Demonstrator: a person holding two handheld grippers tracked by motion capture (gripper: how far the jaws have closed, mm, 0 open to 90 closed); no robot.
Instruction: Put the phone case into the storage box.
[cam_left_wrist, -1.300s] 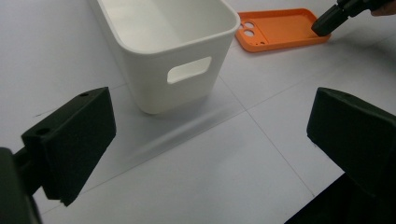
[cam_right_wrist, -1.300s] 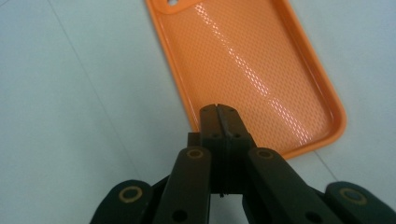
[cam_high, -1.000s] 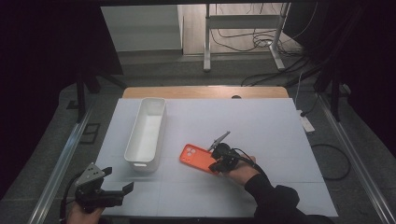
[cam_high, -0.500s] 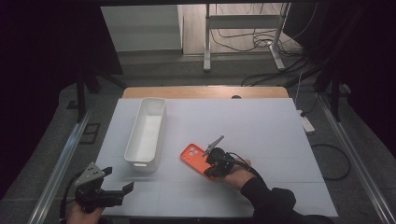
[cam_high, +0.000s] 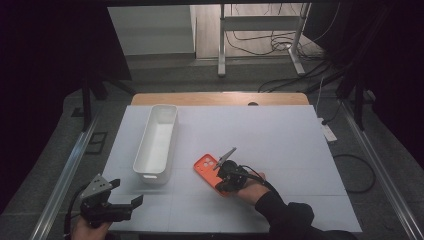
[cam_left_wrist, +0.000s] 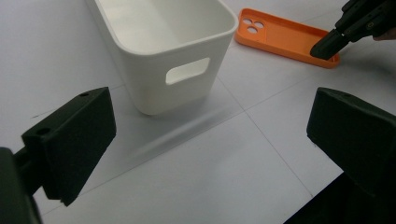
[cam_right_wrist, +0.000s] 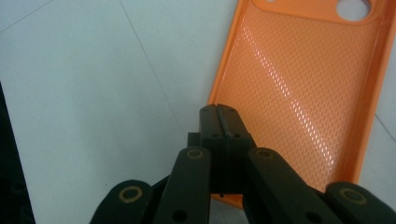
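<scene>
Right tongs (cam_right_wrist: 219, 112): jaws pressed together, tips meeting on the near left edge of a flat orange plastic phone case (cam_right_wrist: 299, 88); whether that thin rim was pinched between them could not be told.
Left tongs (cam_left_wrist: 210, 140): jaws stood wide apart with nothing between them, held low over the near left corner of the white worktop (cam_high: 280, 135).
Orange phone case: lay open side up on the worktop, directly under and ahead of the right tongs, camera holes at its far end.
White rectangular plastic bin (cam_left_wrist: 163, 42): stood just ahead of the left tongs, beside the case but apart from it.
</scene>
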